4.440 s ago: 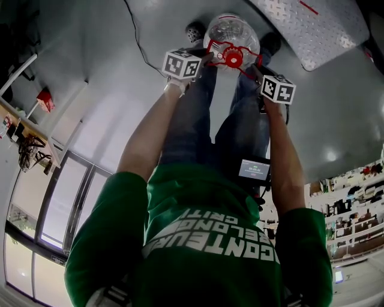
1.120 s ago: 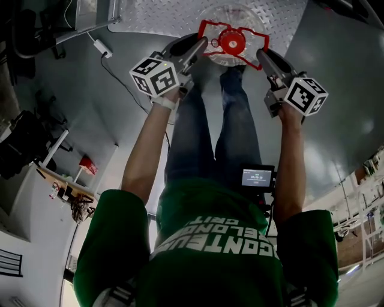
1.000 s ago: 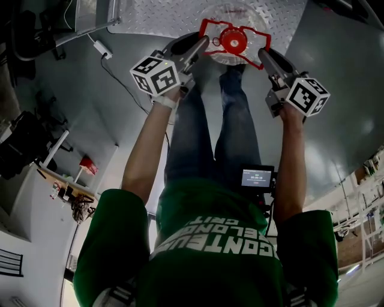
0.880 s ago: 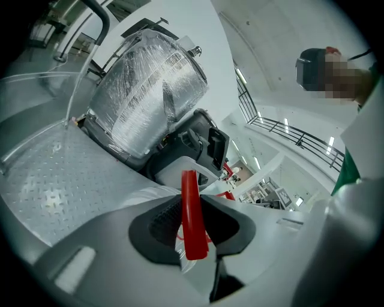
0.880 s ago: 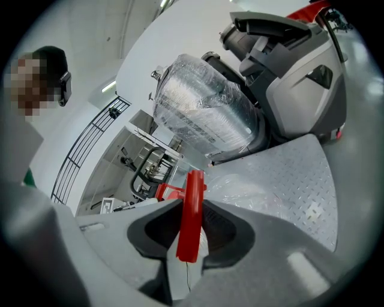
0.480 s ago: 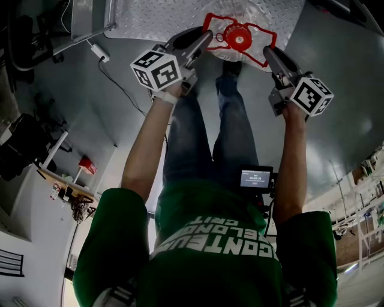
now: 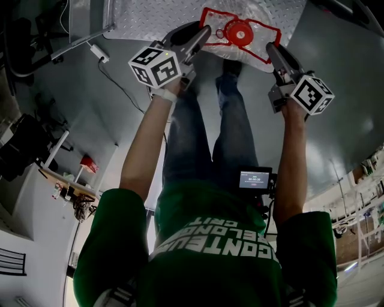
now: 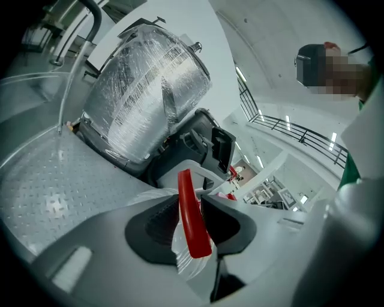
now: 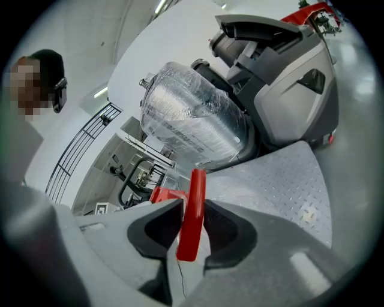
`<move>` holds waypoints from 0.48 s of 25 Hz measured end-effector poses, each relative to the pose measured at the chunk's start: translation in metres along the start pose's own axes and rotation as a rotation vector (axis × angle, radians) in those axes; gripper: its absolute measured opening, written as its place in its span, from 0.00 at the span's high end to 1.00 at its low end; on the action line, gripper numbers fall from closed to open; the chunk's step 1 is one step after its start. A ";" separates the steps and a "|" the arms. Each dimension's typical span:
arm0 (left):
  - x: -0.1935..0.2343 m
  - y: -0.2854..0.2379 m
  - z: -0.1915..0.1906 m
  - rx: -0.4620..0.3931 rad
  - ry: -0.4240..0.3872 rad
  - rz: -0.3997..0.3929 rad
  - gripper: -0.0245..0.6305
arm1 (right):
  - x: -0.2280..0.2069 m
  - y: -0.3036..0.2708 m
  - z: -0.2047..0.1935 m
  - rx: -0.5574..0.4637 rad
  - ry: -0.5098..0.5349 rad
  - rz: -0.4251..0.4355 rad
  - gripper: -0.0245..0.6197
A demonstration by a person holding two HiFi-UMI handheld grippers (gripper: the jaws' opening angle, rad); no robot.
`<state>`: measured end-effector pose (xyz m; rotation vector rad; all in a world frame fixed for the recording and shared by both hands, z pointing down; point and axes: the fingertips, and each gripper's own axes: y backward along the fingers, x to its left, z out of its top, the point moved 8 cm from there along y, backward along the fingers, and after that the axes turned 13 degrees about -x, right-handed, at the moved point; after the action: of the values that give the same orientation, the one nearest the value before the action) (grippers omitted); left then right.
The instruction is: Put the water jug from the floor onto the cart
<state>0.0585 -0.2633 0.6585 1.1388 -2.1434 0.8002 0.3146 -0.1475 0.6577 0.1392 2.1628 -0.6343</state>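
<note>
The clear water jug point(image 7: 239, 45) with its red cap and red carry frame point(image 7: 240, 33) hangs at the top of the head view, over the cart's diamond-plate deck point(image 7: 150, 18). My left gripper point(image 7: 201, 37) holds the frame's left side and my right gripper point(image 7: 271, 51) its right side. In the left gripper view, the left gripper point(image 8: 192, 223) has the red bar point(image 8: 187, 198) between its pads; its jaws have just been opening a little, with the bar still pinched. The right gripper point(image 9: 191, 223), in its own view, is shut on the red bar point(image 9: 195, 192).
A plastic-wrapped drum point(image 8: 144, 90) and a grey machine point(image 9: 288, 84) stand at the deck's far side. A cable point(image 7: 114, 72) and a white power brick point(image 7: 96, 51) lie on the floor at left. The person's legs point(image 7: 228, 132) are below the jug.
Both grippers and the jug have moved up the picture, from the deck's near edge to farther over the deck. The jug has tilted slightly.
</note>
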 end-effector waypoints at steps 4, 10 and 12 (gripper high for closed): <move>0.000 -0.001 0.000 0.013 -0.029 0.007 0.77 | 0.000 0.003 0.000 -0.010 0.001 -0.016 0.81; 0.006 -0.015 0.002 0.025 -0.071 0.020 0.69 | -0.015 0.003 0.011 -0.043 -0.003 -0.075 0.76; -0.001 -0.018 0.003 0.037 -0.098 0.028 0.63 | -0.017 0.012 0.018 -0.058 0.005 -0.095 0.74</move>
<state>0.0738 -0.2736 0.6604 1.1918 -2.2375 0.8148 0.3416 -0.1434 0.6571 0.0068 2.2004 -0.6251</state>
